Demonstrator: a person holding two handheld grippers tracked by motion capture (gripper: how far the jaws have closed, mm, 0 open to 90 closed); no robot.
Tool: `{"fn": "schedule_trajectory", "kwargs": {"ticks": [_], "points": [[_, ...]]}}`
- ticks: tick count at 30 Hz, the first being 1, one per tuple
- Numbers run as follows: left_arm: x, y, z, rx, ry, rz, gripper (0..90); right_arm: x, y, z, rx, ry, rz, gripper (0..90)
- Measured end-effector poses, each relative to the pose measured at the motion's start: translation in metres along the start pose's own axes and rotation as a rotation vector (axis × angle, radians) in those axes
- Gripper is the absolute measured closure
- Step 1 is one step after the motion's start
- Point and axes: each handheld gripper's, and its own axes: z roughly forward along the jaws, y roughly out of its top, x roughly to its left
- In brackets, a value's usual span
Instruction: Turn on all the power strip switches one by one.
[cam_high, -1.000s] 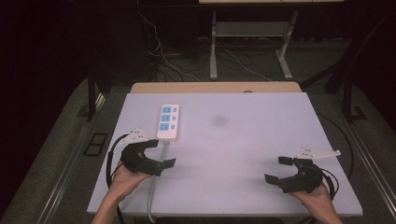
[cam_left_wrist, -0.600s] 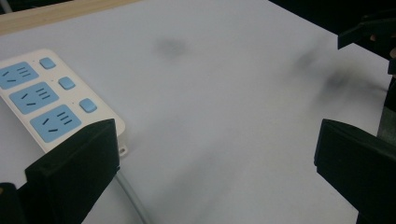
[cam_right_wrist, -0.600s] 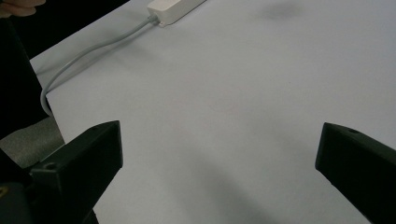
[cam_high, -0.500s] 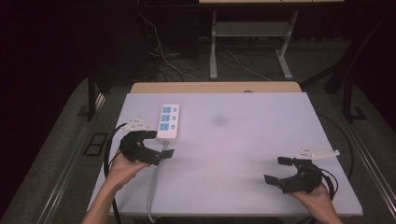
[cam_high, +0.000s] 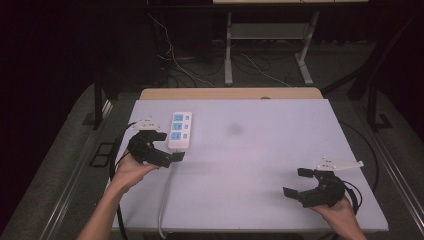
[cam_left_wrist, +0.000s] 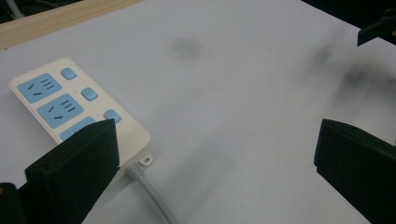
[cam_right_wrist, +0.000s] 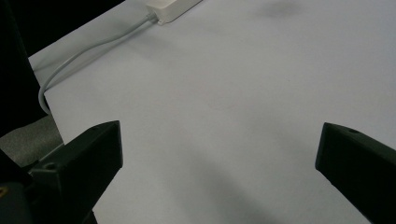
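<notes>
White power strip (cam_high: 180, 131) on desk (cam_high: 260, 165): not yet grasped; left hand-held gripper (cam_high: 166, 146) spread beside it, right hand-held gripper (cam_high: 299, 182) spread, idle.

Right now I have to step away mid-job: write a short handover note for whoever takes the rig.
Left claw: open, holding nothing, poised at the near, cord end of the power strip, one jaw over its near corner in the left gripper view.
Right claw: open, holding nothing, over bare table near the front right corner, far from the strip.
Power strip: lying flat, sockets up, at the table's left rear; its cord runs off the front edge.
Done: the left claw is brought up to the strip.
Left: nothing is gripped yet; closing on the strip looks like the likely next step.
</notes>
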Motion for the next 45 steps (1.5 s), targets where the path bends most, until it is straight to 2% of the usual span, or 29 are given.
{"fn": "schedule_trajectory", "kwargs": {"ticks": [9,25,37,45], "points": [[0.011,0.009,0.004,0.018,0.004,0.005,0.0,0.000,0.000,0.000,0.003,-0.001,0.001,0.5],[0.038,0.011,0.019,0.060,0.022,-0.030,0.0,-0.001,-0.001,0.001,0.006,-0.003,0.002,0.5],[0.054,0.018,0.034,0.099,0.017,-0.031,0.3,-0.002,-0.002,0.001,0.005,-0.003,0.002,0.5],[0.062,0.029,0.039,0.130,0.027,-0.014,8.8,-0.002,-0.002,0.002,0.009,-0.001,0.005,0.5]]}}
